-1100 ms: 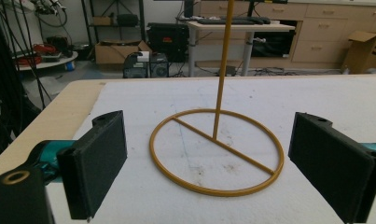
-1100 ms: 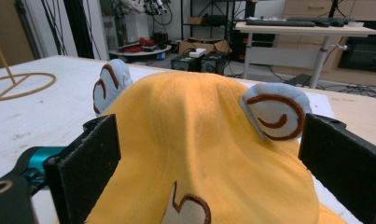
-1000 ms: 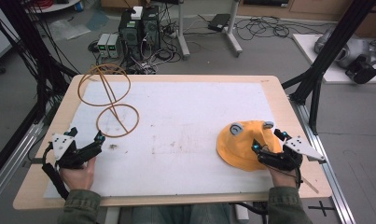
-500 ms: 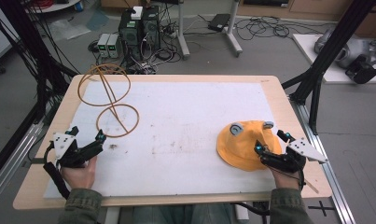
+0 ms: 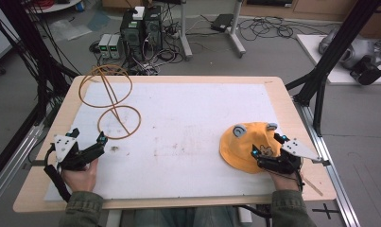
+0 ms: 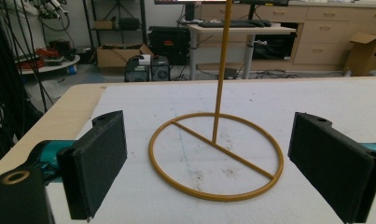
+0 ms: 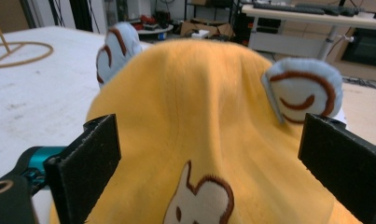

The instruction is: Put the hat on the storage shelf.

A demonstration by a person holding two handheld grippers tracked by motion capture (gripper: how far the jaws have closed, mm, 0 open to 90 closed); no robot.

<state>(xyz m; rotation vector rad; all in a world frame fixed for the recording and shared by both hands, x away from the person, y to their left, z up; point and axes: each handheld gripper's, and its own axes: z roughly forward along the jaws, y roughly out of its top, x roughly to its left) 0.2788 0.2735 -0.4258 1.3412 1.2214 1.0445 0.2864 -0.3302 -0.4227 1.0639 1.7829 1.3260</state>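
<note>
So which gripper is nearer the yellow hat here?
Right. The right gripper sits at the yellow hat's near edge, jaws open on either side of it. The left gripper is across the table, facing the wire stand.

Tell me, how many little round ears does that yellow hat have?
2. One ear sits at the left of the yellow hat in the right gripper view, the other ear at the right, near a jaw. Both also show from above.

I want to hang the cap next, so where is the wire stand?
In the high view the wire stand sits at the table's far left, just beyond the left hand-held gripper, across from the yellow cap.
</note>
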